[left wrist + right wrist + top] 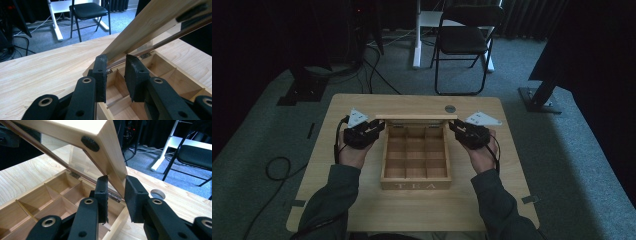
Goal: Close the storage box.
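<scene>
Two sets of black jaws, left gripper and right gripper, clamp the raised wooden lid

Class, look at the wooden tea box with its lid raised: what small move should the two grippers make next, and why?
Probably tip the lid a little further back. The left gripper and right gripper each clamp a side edge, and it stands about upright over the tea box, not yet resting open.

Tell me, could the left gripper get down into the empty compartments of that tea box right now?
Probably not right away: the left gripper is clamped on the side edge of the raised lid. The tea box lies open just below, so once it lets go the way looks free.
</scene>
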Available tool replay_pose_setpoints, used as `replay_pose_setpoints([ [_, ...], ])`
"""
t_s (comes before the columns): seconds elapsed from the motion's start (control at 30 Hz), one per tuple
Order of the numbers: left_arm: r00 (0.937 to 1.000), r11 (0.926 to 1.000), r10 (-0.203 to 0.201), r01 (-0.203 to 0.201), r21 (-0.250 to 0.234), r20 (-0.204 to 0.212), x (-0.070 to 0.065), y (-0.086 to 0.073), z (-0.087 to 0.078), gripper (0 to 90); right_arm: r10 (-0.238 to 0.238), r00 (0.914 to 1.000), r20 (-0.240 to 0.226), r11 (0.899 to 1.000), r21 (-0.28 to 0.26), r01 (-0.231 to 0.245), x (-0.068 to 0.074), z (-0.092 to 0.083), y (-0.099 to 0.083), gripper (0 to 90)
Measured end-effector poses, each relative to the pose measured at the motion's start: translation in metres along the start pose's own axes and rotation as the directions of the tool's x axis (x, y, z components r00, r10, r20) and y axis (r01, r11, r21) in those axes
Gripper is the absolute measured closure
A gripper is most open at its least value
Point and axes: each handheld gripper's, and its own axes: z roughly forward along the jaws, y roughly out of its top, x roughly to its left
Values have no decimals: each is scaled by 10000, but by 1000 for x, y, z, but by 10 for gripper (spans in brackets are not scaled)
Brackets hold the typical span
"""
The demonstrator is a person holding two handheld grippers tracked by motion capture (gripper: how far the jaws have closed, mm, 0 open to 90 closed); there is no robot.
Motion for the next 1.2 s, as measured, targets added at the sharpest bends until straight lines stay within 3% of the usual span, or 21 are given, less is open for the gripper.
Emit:
replay_pose_setpoints([
  [0.33, 10000, 10000, 0, 0, 15, -16, -3, -3, -3, 716, -2, 10000, 16, 10000, -20, 2, 3, -2, -4, 728],
  [0.53, 10000, 10000, -4, 4, 6, 25, -4, -7, -5, 715, -279, 9992, 289, 9996, 98, 277, 8, -4, -6, 727],
  [1.2, 9998, 9999, -94, 92, 131, 179, -7, -16, -9, 712, -86, 9998, 190, 9998, 187, 83, 15, -10, -15, 723],
])
